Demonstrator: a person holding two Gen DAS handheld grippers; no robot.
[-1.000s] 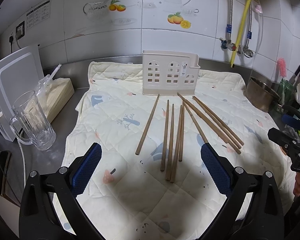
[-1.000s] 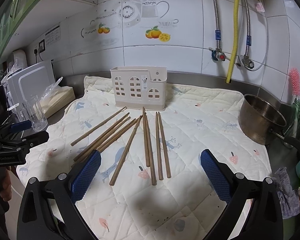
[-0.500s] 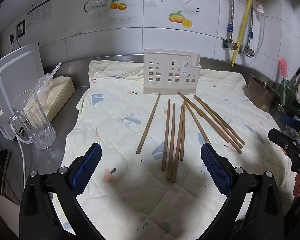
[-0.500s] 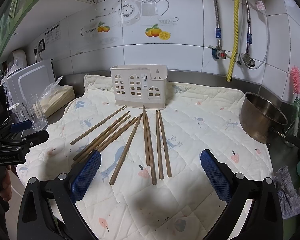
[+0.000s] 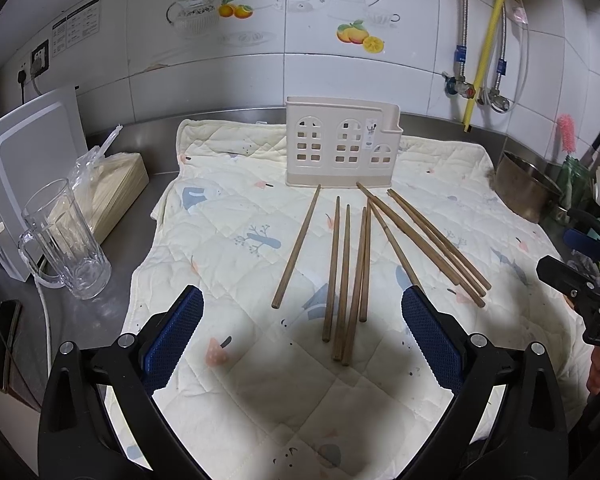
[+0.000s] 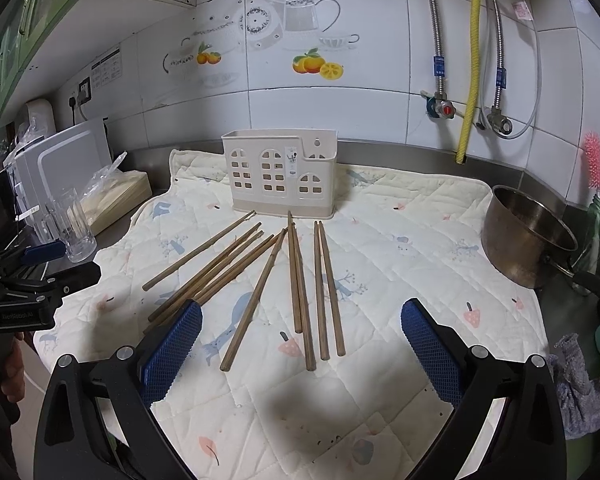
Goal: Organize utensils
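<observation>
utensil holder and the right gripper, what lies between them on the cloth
The loose wooden chopsticks, lying flat on the quilted cloth between the utensil holder and the open right gripper; right wrist view.

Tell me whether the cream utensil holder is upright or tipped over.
Upright. The utensil holder stands on its base on the quilted mat, open rim facing up. The chopsticks all lie flat in front of it, none inside.
</observation>
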